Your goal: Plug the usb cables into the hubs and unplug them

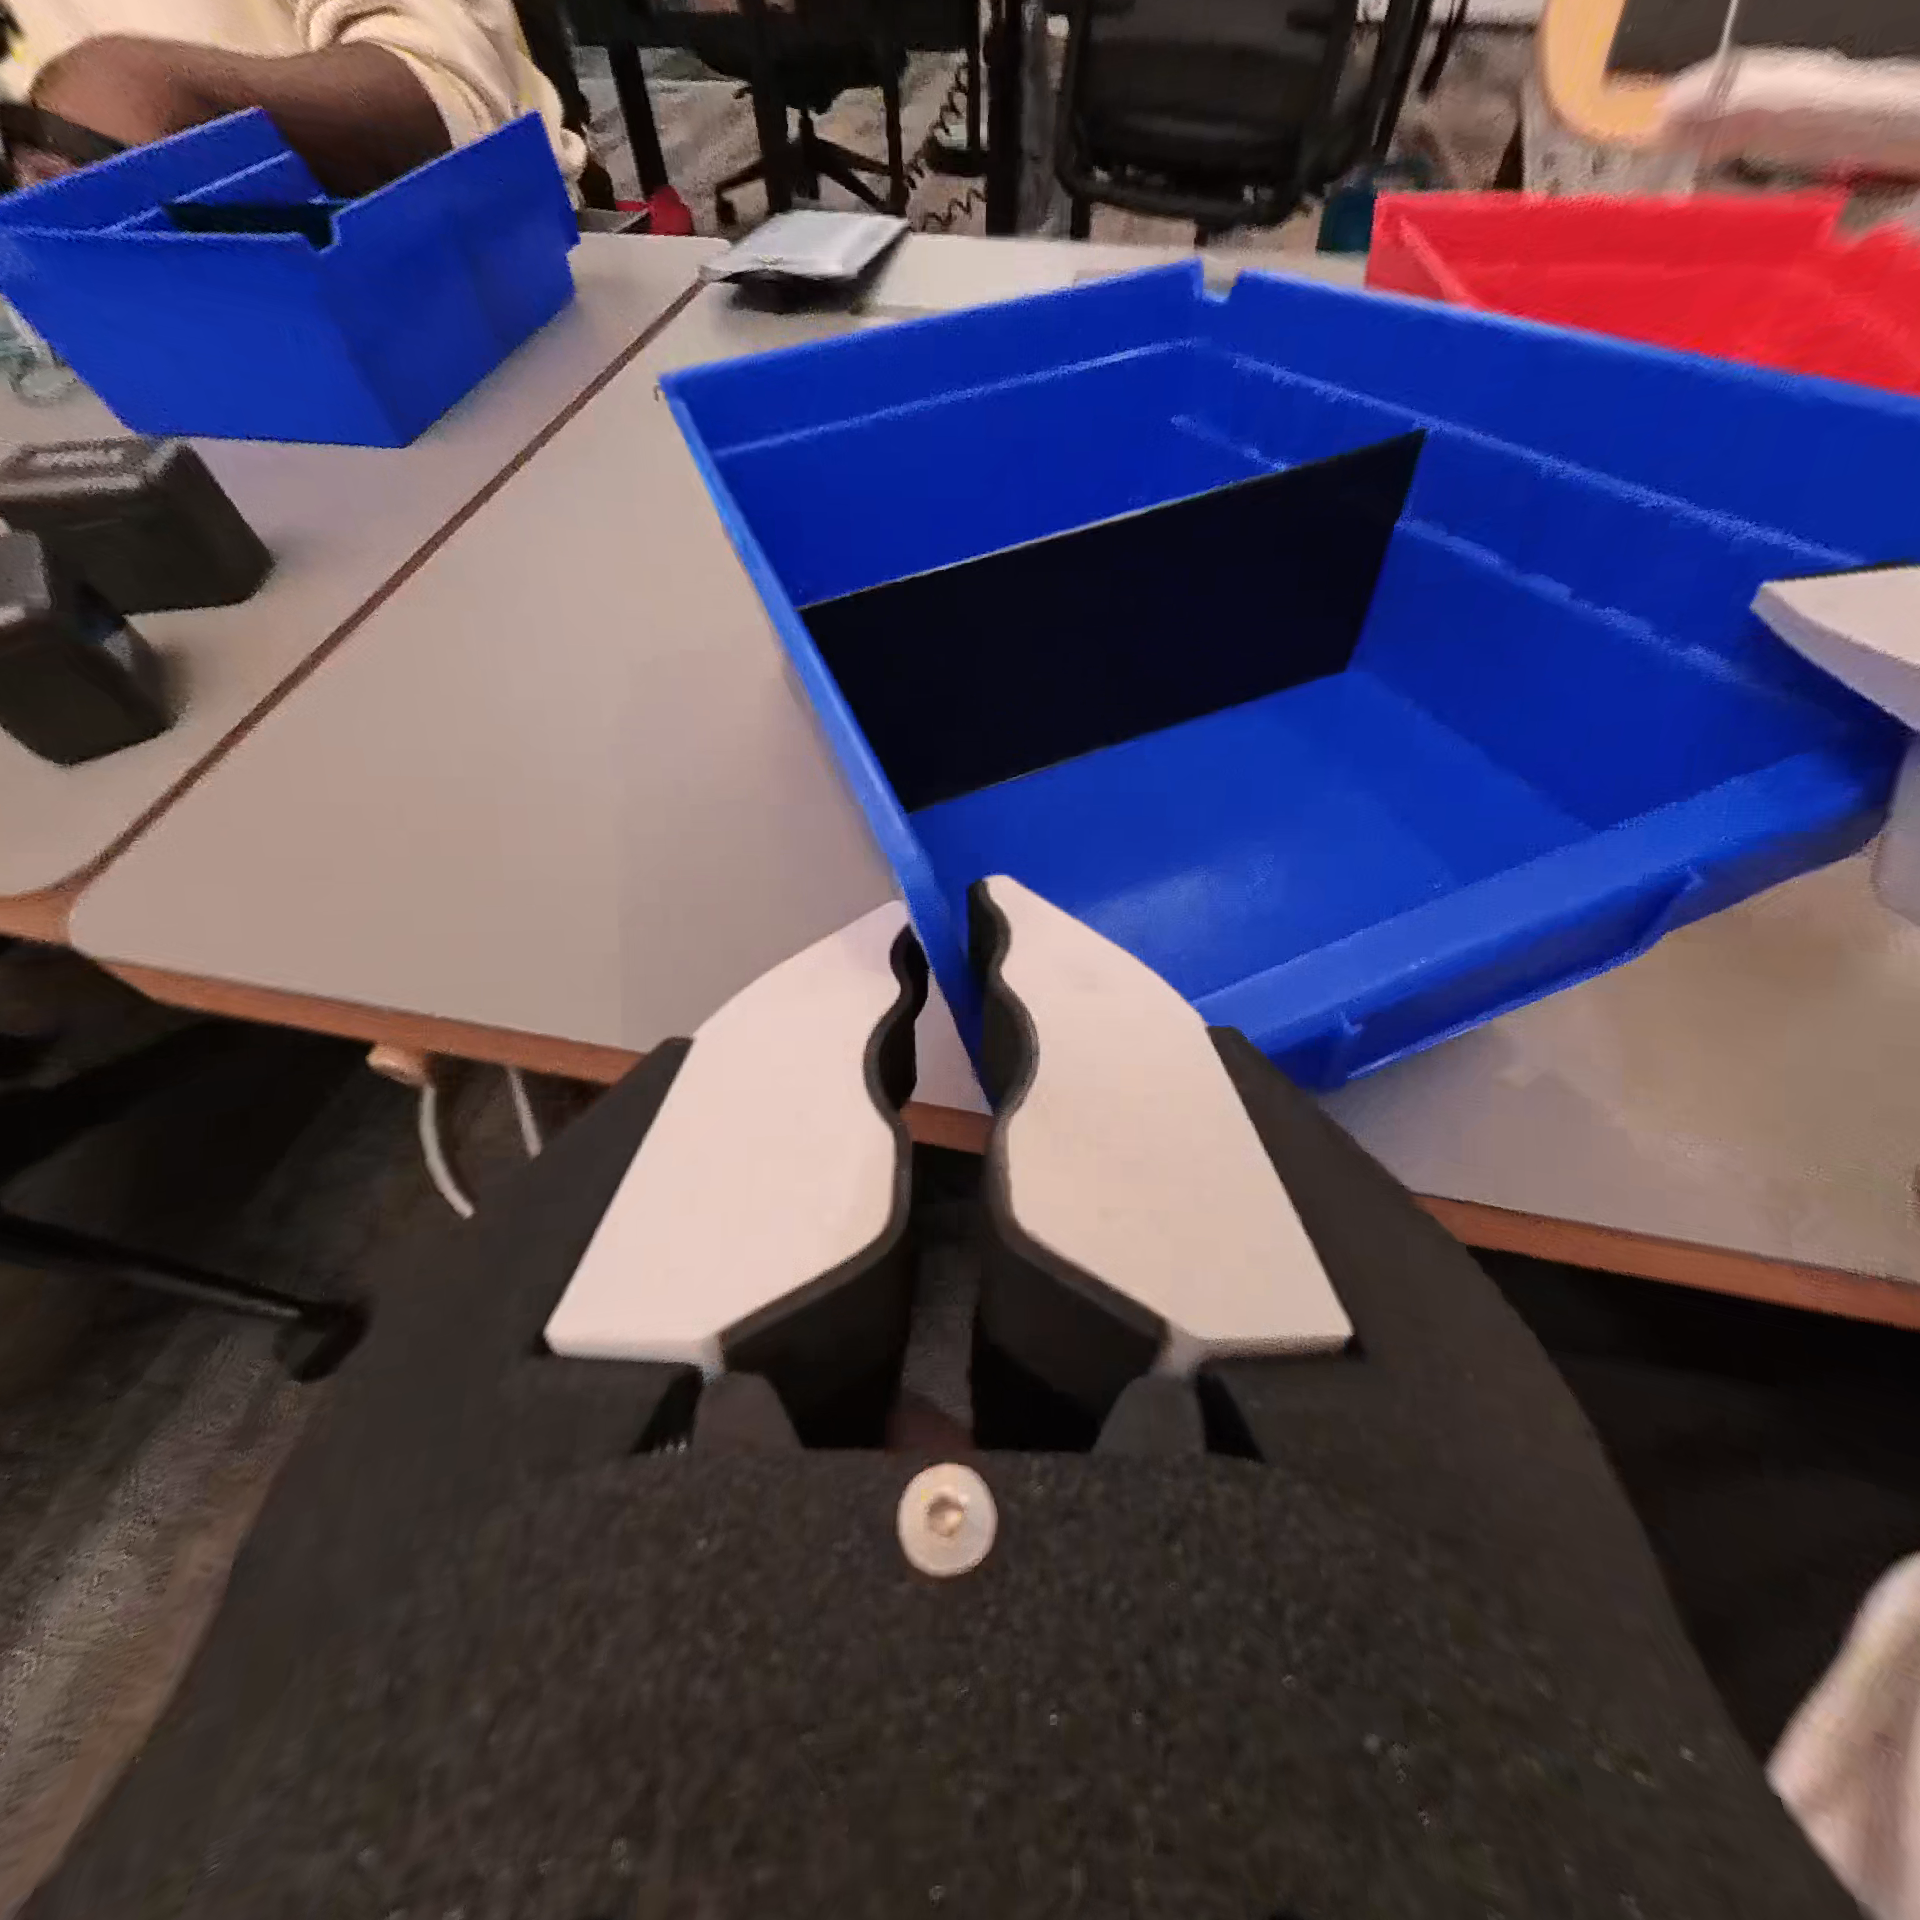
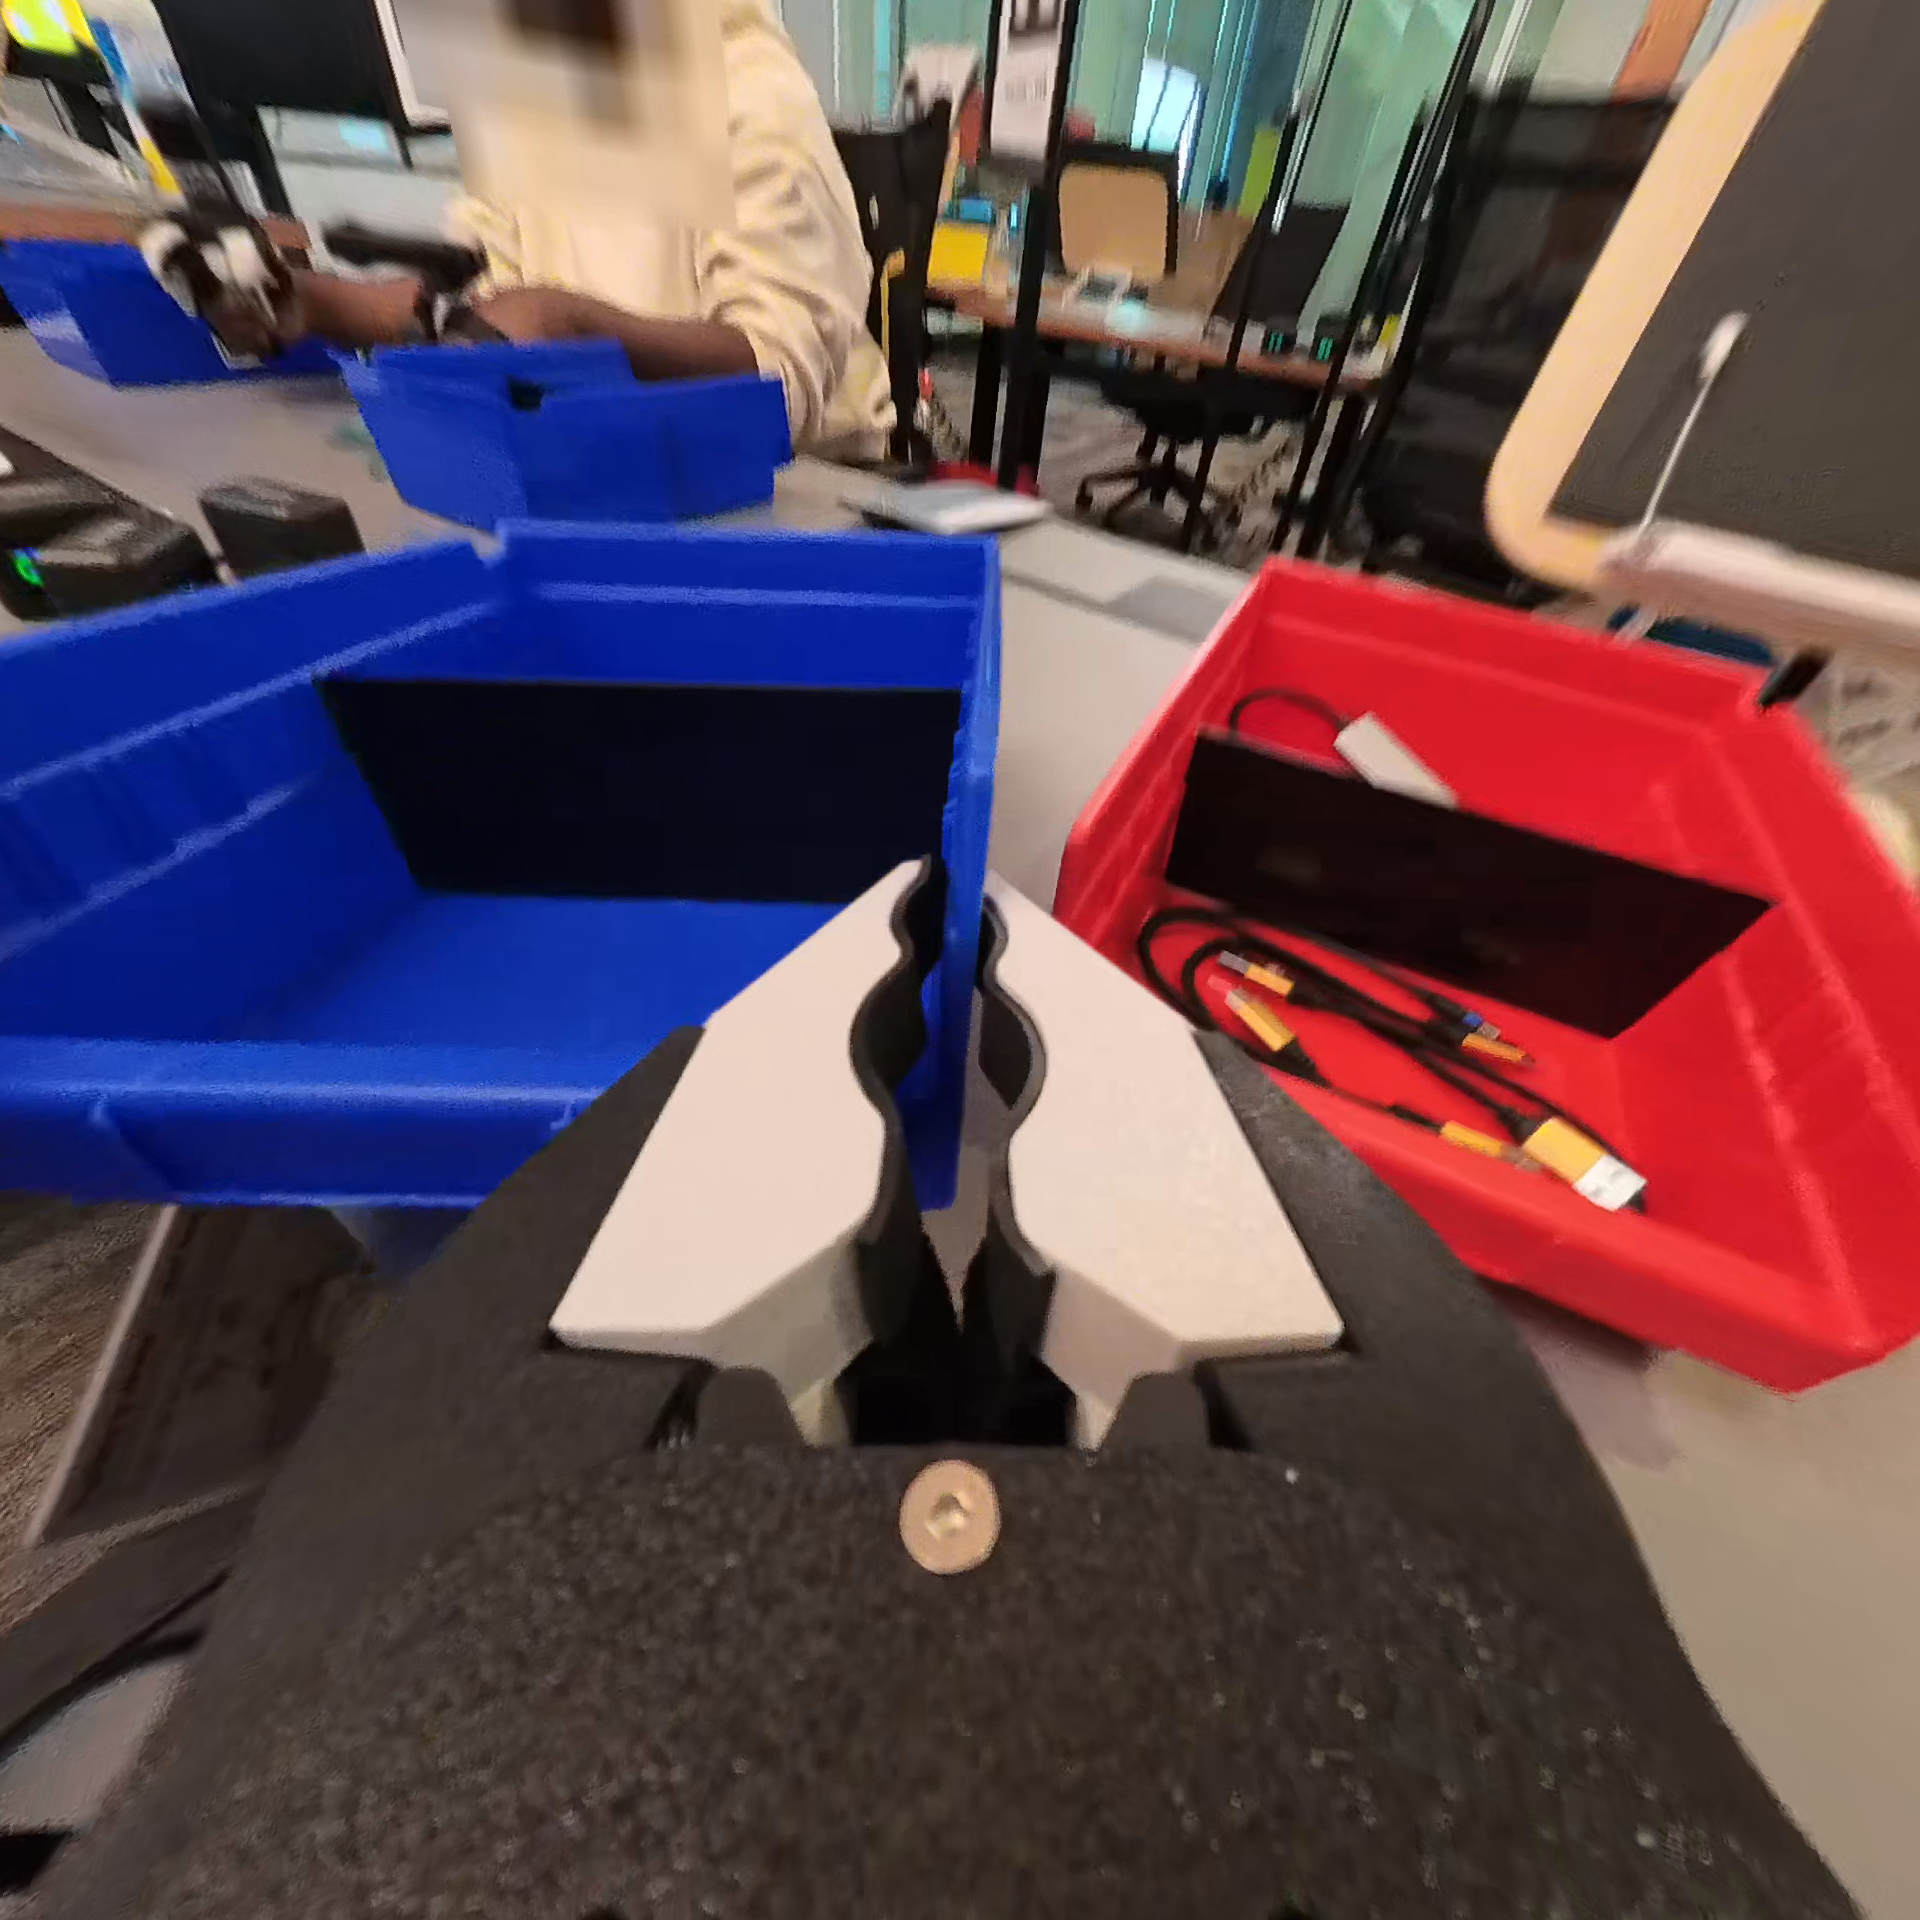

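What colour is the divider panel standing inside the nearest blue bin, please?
Black. The divider panel shows best in the left wrist view, standing across the blue bin.

Grey, wood-edged tabletop (image 1: 499,727) fills mid-frame; black office chairs (image 1: 1226,114) stand on patterned carpet at top; another desk (image 2: 1143,322) sits upper right before glass partitions.

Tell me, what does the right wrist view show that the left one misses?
Only the right view looks inside the red bin: black cables and a black divider. Only the left view shows the left gripper clamped on a wall of the blue bin. Both show that bin empty; in the right view, the right gripper clamps its opposite wall.
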`<move>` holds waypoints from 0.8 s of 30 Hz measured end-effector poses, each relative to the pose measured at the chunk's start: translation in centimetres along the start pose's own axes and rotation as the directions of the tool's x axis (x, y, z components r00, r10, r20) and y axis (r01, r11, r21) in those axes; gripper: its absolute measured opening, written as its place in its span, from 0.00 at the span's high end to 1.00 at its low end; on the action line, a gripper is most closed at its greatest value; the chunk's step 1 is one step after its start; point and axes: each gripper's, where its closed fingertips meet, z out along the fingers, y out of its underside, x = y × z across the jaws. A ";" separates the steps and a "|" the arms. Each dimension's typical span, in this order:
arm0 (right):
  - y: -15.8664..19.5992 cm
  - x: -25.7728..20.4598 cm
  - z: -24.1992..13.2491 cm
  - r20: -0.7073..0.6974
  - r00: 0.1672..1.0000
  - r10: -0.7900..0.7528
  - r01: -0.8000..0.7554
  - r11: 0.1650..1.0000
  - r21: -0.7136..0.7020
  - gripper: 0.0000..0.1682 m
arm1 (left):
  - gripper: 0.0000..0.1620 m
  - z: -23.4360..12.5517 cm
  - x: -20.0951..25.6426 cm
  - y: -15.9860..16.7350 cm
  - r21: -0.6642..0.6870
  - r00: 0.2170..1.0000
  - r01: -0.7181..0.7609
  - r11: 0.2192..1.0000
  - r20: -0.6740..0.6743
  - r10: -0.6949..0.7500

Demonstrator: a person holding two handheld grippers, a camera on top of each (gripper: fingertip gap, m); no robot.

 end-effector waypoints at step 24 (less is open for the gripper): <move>3.1 45.4 -21.1 -0.613 0.758 0.223 -0.166 0.975 0.150 0.98 | 0.96 6.8 47.6 -11.0 0.336 0.853 -0.234 0.913 -0.380 0.358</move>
